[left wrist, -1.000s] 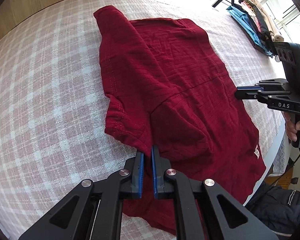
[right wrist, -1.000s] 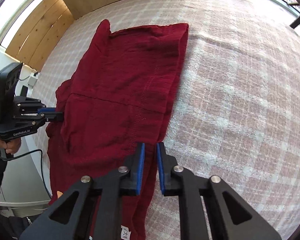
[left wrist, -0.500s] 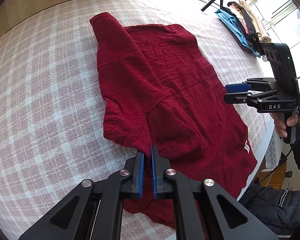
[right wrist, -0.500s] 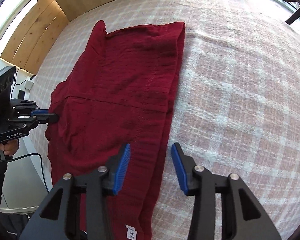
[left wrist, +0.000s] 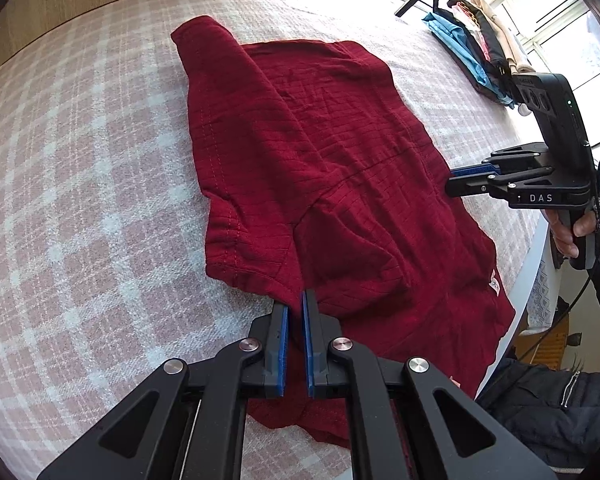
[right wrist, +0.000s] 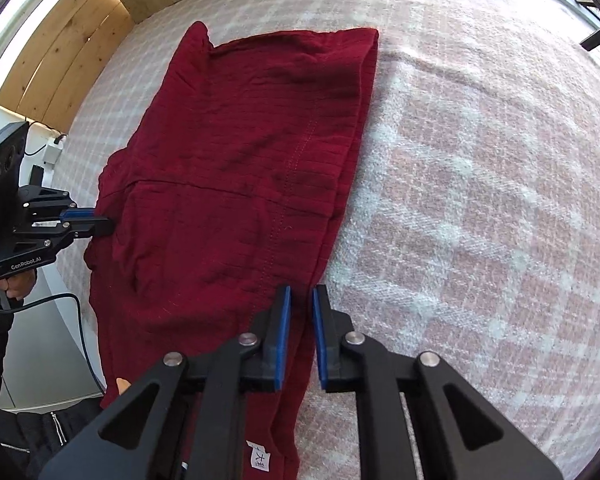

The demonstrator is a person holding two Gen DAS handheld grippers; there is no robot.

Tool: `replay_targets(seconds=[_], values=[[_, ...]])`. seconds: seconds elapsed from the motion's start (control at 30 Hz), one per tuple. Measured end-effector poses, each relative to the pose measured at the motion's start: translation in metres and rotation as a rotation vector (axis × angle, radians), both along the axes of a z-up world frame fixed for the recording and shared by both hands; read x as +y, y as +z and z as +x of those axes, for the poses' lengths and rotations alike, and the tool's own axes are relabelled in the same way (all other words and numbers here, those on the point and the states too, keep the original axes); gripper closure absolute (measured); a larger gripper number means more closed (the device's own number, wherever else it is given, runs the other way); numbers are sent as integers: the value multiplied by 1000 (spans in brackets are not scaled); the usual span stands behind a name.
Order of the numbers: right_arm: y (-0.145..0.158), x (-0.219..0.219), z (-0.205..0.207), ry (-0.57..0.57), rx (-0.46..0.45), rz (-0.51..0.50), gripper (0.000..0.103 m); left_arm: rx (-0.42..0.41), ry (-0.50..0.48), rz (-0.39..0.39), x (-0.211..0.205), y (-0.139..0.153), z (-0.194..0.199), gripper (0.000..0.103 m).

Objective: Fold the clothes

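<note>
Left gripper (left wrist: 294, 312) clamps the red garment's (left wrist: 320, 152) lower edge. Right gripper (right wrist: 300, 312), jaws just closing, pinches the right edge narrowly. Step judged: securing both edges; next calls for lifting together toward the frame's top.

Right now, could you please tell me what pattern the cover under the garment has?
The bed cover has a pink-and-white plaid check, clearest in the right wrist view.
</note>
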State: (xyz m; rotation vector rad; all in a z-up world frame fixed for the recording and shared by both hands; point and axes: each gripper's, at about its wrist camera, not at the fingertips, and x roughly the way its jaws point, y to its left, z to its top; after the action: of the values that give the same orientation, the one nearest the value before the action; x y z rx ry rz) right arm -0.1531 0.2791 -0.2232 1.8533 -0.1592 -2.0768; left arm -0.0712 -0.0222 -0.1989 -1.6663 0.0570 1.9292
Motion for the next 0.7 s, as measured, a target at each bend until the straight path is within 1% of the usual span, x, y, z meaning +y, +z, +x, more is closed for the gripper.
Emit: replay_targets(seconds=[0.03,0.13,0.17,0.2,0.23,0.27,0.33,0.4,0.5,0.57,0.6,0.63,0.7], values=[[0,-1,-2,-2,-9,-7,79,1,-4,0,1,2,2,97],[0,6,-8,-35,-47,-50,78,-1,-12,2,3,3,5,97],[0,7,-9,-31,-44,-47,78,-1,-14,2,3,3,6,97],[1,8,-8,-23,-37,-40,82,0,-16,2,4,3,8,97],[1,9,-8,-15,-30,-32,92,-1,-16,3,4,4,10,97],[3,6,-7,17,-8,0,97,-3,-9,9,3,4,11,97],[6,-2,-4,75,30,58,97,2,14,25,-1,8,14,98],[8,-3,-6,71,28,47,98,17,43,48,-7,17,17,98],[21,13,-5,15,46,-59,99,36,80,105,-22,43,27,98],[34,27,-2,-28,66,-147,99,65,84,117,-68,66,-4,98],[44,34,1,-54,86,-195,99,80,89,120,-79,78,-3,98],[55,42,5,-81,107,-241,99,93,95,126,-83,93,-1,98],[78,50,14,-115,163,-314,99,119,101,146,-86,116,-10,98]])
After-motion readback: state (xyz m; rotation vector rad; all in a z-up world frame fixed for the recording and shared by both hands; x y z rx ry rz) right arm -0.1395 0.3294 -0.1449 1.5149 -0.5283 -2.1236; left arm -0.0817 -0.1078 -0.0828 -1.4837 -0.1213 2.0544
